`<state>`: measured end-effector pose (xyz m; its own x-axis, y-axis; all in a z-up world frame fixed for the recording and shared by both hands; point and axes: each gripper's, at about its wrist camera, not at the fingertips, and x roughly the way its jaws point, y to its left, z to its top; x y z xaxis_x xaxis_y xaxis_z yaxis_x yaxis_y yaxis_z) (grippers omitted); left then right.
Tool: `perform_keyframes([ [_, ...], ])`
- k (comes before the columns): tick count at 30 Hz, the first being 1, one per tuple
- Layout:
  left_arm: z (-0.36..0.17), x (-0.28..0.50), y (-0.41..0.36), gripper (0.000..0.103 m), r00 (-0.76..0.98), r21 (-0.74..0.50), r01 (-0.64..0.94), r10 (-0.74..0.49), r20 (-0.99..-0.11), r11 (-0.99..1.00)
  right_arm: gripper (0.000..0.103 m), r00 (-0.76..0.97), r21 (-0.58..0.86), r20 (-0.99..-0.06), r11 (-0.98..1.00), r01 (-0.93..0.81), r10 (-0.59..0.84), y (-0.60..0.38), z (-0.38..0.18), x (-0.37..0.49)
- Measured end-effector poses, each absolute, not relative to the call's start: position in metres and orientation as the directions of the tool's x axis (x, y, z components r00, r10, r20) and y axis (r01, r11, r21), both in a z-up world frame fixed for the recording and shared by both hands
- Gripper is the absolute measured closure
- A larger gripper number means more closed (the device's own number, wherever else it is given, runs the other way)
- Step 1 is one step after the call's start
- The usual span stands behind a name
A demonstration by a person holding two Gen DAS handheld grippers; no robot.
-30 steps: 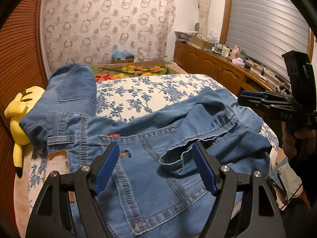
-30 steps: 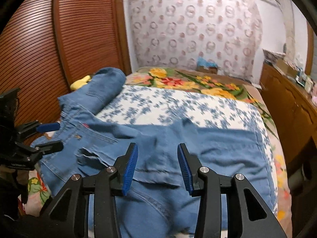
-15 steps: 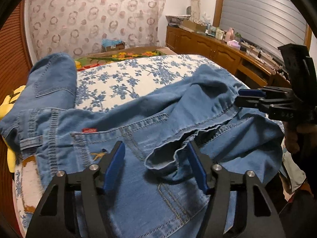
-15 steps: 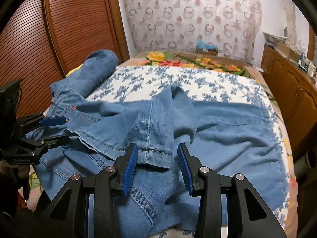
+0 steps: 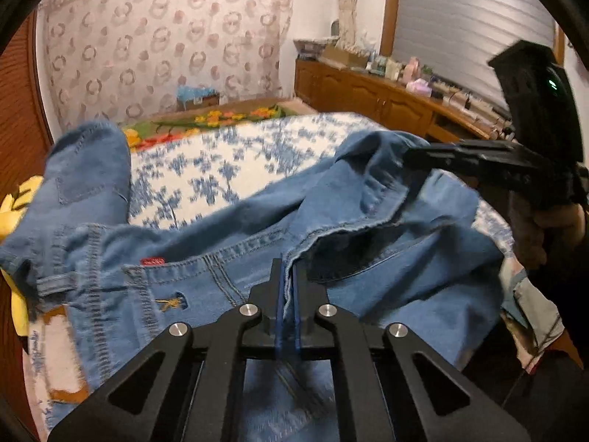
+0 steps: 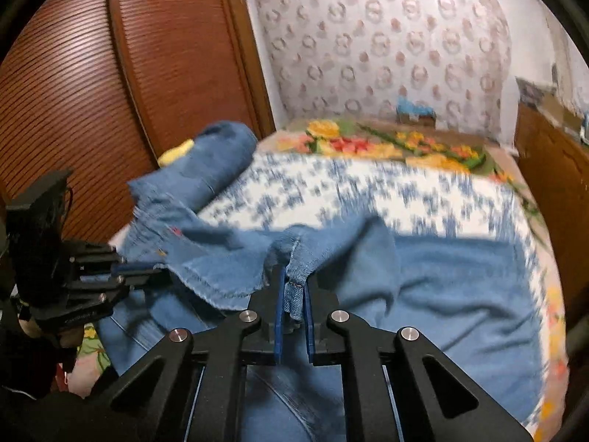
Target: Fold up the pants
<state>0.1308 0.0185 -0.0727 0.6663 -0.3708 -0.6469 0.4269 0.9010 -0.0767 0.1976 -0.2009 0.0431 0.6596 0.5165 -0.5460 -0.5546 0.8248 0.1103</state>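
Blue denim pants [image 5: 228,269] lie crumpled across the bed, one leg draped over the rest. My left gripper [image 5: 288,276] is shut on the hem edge of that leg. My right gripper [image 6: 292,287] is shut on the same hem [image 6: 298,276] further along, pinching a fold of denim. In the left wrist view the right gripper [image 5: 416,156] shows at the right, its tips in the cloth. In the right wrist view the left gripper [image 6: 147,270] shows at the left, on the hem. The hem is lifted a little between the two.
The bed has a blue-flowered white cover [image 5: 228,169] and a bright floral blanket [image 6: 368,143] at the far end. A yellow plush toy [image 5: 14,213] lies at the left edge. A wooden wardrobe [image 6: 92,84] stands left, a cluttered wooden dresser [image 5: 386,92] right.
Both grippers went from open to shut on the pant leg's hem. The hem has lifted slightly and both views are blurred by motion.
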Motion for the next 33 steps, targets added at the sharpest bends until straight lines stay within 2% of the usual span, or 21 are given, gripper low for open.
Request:
perform_keyframes([
  [7, -0.027, 0.093, 0.058, 0.099, 0.748, -0.085, 0.386, -0.365, -0.555, 0.919, 0.094, 0.676, 0.038, -0.450, 0.768, -0.639, 0.584, -0.167, 0.101, 0.171],
  [11, -0.017, 0.072, 0.083, 0.099, 0.774, -0.090, 0.353, -0.344, -0.532, 0.931, 0.094, 0.662, -0.016, -0.423, 0.726, -0.688, 0.618, -0.132, 0.121, 0.159],
  [18, -0.023, 0.057, 0.124, 0.099, 0.792, -0.069, 0.266, -0.258, -0.553, 0.962, 0.094, 0.606, -0.040, -0.455, 0.665, -0.746, 0.652, -0.070, 0.116, 0.175],
  [33, -0.067, 0.044, 0.162, 0.099, 0.745, -0.100, 0.150, -0.179, -0.643, 0.984, 0.094, 0.453, 0.005, -0.607, 0.573, -0.819, 0.653, 0.034, 0.074, 0.263],
])
